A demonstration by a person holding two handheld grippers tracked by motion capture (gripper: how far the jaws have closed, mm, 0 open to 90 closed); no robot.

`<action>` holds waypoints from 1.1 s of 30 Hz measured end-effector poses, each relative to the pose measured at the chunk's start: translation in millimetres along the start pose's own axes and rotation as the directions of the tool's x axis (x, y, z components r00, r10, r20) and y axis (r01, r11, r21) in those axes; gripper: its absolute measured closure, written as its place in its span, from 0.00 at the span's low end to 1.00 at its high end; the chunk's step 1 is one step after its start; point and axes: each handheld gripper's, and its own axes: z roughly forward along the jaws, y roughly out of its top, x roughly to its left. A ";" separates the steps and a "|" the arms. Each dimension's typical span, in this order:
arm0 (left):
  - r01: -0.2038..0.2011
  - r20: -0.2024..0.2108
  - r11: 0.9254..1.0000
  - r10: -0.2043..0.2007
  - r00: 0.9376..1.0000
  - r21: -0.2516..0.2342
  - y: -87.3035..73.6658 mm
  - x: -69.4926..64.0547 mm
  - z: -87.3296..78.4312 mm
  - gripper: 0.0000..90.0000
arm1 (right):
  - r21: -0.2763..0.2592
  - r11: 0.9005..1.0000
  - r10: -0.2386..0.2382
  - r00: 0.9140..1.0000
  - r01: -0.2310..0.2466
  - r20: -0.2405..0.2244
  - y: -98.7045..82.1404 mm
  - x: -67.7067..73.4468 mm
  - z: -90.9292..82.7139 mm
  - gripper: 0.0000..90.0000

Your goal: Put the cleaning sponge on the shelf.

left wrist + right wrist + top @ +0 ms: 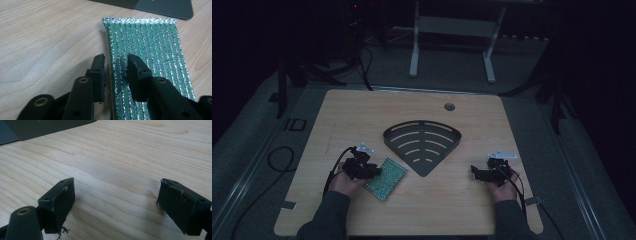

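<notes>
**Beside the dark fan-shaped rack, a green scrubbing pad about to be picked up**

Near the left lower edge of the rack (422,145), on the wooden table (462,210): a green and silver scrubbing pad (385,178), lying flat, one corner just short of the rack's pointed end. At the pad's left edge, the left gripper (373,170), jaws partly apart and straddling that edge, one on the bare wood, the other over the glittery top (150,50). Hard to tell whether the pads already press on it; pad not lifted, flat on the wood. Well to the right of the rack, the right gripper (474,171), low over bare table, jaws wide apart (115,195), nothing between them.

Judged from this: approach done, grip only starting. Left to do: closing on the pad, lifting it, probably carrying it to the rack, empty so far.
</notes>
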 end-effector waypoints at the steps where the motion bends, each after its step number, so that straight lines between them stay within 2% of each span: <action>1: 0.000 0.006 1.000 0.000 1.000 0.001 0.3 0.6 0.4 0.79 | 0.000 1.000 0.000 1.000 0.000 0.000 0.0 0.0 0.0 0.15; 4: 0.009 0.025 1.000 -0.009 1.000 0.008 0.6 2.7 0.9 0.82 | 0.000 1.000 0.000 1.000 0.000 0.000 0.0 0.1 0.0 0.15; 6: 0.032 0.058 0.999 -0.033 0.998 0.013 0.7 7.0 1.5 0.83 | 0.000 1.000 0.000 1.000 0.000 0.000 0.0 0.1 0.0 0.15; 8: 0.040 0.064 0.999 -0.041 0.997 0.014 0.8 7.8 1.7 0.84 | 0.000 1.000 0.001 1.000 -0.001 0.000 -0.1 0.1 0.0 0.15; 12: 0.014 0.050 1.000 -0.016 0.999 0.025 2.7 5.3 1.3 0.89 | 0.000 1.000 0.001 1.000 -0.001 0.001 -0.1 0.1 -0.1 0.15; 18: 0.004 0.032 1.000 -0.004 0.999 0.020 3.5 4.2 -0.3 0.99 | 0.000 1.000 0.001 1.000 -0.001 0.001 -0.1 0.2 -0.1 0.15; 33: 0.022 0.080 0.999 -0.020 0.997 -0.030 4.0 5.4 -10.8 1.00 | 0.000 1.000 0.001 1.000 -0.001 0.001 -0.1 0.2 -0.1 0.15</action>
